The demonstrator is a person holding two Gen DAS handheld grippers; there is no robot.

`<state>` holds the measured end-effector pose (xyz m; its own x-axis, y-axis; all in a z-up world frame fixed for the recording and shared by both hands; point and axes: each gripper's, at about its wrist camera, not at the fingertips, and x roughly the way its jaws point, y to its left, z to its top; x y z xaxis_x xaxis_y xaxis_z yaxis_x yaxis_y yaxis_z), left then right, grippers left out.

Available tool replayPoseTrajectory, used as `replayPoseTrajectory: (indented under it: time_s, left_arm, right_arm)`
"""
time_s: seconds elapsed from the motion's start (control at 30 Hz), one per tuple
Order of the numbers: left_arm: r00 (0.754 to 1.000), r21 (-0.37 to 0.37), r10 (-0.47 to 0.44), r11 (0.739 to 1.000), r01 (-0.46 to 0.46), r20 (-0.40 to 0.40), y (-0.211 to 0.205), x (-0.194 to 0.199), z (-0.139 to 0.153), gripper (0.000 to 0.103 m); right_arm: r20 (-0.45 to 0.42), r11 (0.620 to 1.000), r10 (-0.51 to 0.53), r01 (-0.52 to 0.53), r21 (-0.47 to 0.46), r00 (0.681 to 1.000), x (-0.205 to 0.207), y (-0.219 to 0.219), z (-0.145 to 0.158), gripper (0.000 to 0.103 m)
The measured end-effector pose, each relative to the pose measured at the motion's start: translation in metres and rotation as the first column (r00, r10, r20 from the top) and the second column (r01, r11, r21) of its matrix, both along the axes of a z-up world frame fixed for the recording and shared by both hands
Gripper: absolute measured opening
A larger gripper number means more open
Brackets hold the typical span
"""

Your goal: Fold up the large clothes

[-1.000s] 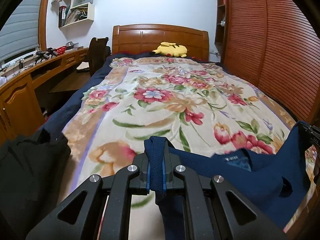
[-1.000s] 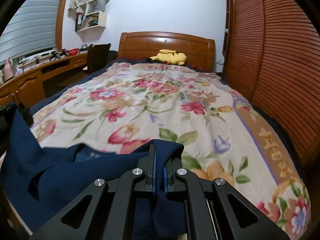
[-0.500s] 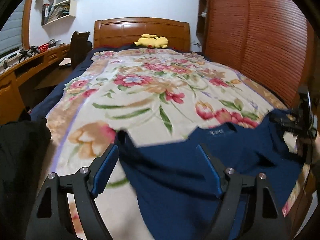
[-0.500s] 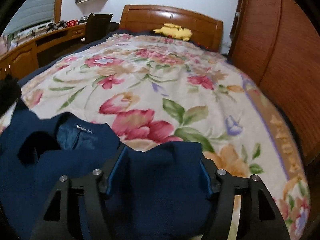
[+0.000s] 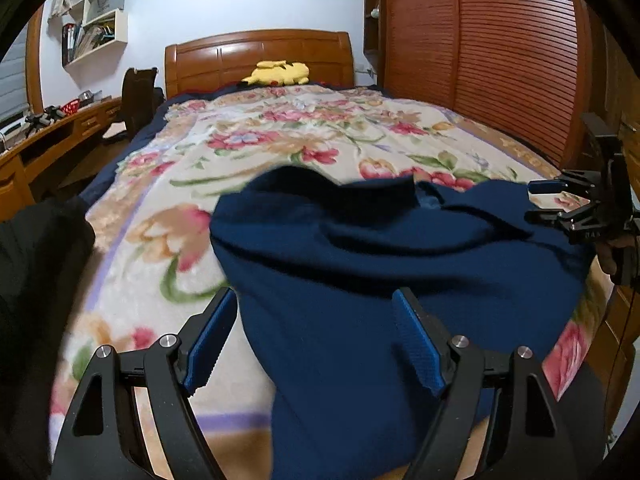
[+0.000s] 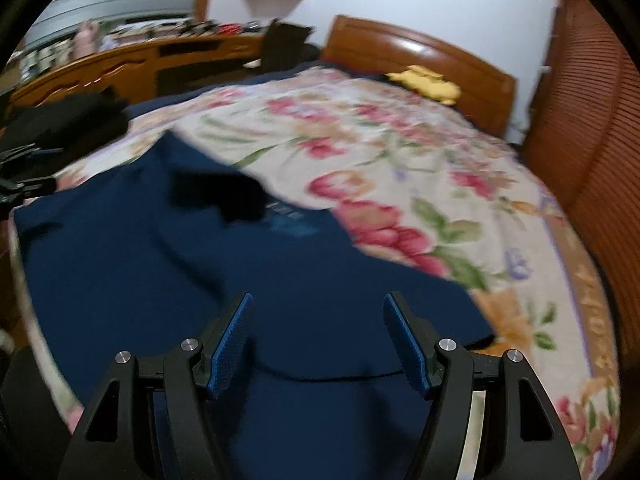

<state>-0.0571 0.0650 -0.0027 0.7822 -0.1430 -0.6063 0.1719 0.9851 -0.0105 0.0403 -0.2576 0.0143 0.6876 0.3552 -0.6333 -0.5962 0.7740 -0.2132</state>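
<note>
A navy garment (image 5: pixel 380 272) is spread on the floral blanket (image 5: pixel 248 148), directly below and ahead of both claws. The left claw (image 5: pixel 316 332) is held wide apart, nothing gripped; the cloth is seen between its pads, unpressed. The right claw (image 6: pixel 318 338) is likewise spread, empty, above the garment's near edge.

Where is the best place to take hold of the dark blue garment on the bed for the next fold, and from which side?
Probably the two shoulder corners of the dark blue garment, beside the neck opening. Come low from the foot of the bed, where the left claw and right claw stand open. The cloth lies nearly flat on the floral blanket, so only its edges give something to pinch.
</note>
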Motion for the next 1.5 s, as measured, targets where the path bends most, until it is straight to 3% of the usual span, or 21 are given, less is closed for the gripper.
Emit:
replayPoseTrajectory:
  time_s: [0.23,0.3,0.37,0.4,0.53,0.67,0.77,0.83,0.9,0.97,1.0,1.37,1.5]
  left_arm:
    - [1.000,-0.003,-0.005,1.000,0.005,-0.024,-0.002,-0.001,-0.014,0.080]
    - [1.000,-0.004,-0.006,1.000,0.006,-0.028,-0.003,-0.002,-0.017,0.080]
    - [0.999,-0.007,-0.009,1.000,0.008,-0.033,-0.005,-0.001,-0.020,0.080]
    - [0.999,-0.007,-0.010,1.000,0.010,-0.034,-0.006,-0.001,-0.021,0.080]
    - [1.000,-0.001,-0.011,1.000,0.010,-0.026,-0.009,0.000,-0.022,0.080]
    - [1.000,-0.007,-0.009,1.000,0.009,-0.029,-0.009,0.001,-0.022,0.080]
    - [1.000,-0.011,-0.006,1.000,0.005,-0.026,-0.008,0.000,-0.021,0.080]
    - [1.000,-0.014,-0.002,1.000,0.002,-0.022,-0.006,-0.002,-0.020,0.080]
    - [1.000,-0.013,0.003,1.000,-0.003,-0.020,-0.003,-0.004,-0.018,0.080]
    - [1.000,-0.010,0.007,1.000,-0.007,-0.020,-0.003,-0.005,-0.019,0.080]
    - [1.000,-0.009,0.007,1.000,-0.008,-0.021,-0.002,-0.005,-0.019,0.080]
    - [1.000,-0.022,0.001,1.000,-0.001,-0.020,-0.005,-0.007,-0.018,0.080]
    - [1.000,-0.023,-0.001,1.000,0.000,-0.020,-0.007,-0.008,-0.018,0.080]
  right_arm:
    - [-0.111,0.987,0.080,-0.095,-0.131,0.991,0.016,0.019,-0.022,0.068]
    - [-0.102,0.985,0.077,-0.092,-0.148,0.992,0.023,0.019,-0.022,0.051]
    - [-0.115,0.980,0.083,-0.102,-0.169,0.990,0.031,0.020,-0.023,0.016]
    - [-0.112,0.977,0.085,-0.106,-0.187,0.990,0.036,0.023,-0.023,0.007]
    - [-0.049,0.974,0.053,-0.062,-0.218,0.997,0.064,0.035,-0.010,0.005]
    - [0.076,0.981,-0.013,0.027,-0.190,0.997,0.090,0.052,0.012,0.003]
    - [0.180,0.983,-0.089,0.115,-0.144,0.980,0.111,0.064,0.024,0.004]
    - [0.162,0.987,-0.122,0.138,-0.086,0.979,0.124,0.070,0.028,0.006]
    - [0.144,0.987,-0.160,0.163,-0.011,0.977,0.129,0.073,0.032,0.027]
    - [0.149,0.985,-0.167,0.159,0.062,0.975,0.127,0.071,0.035,0.064]
    - [0.152,0.984,-0.162,0.148,0.095,0.975,0.124,0.070,0.036,0.068]
    - [0.111,0.999,-0.033,0.032,0.014,0.993,0.084,0.058,0.018,0.070]
    - [0.067,0.998,0.065,-0.064,-0.017,0.996,0.063,0.062,0.015,0.070]
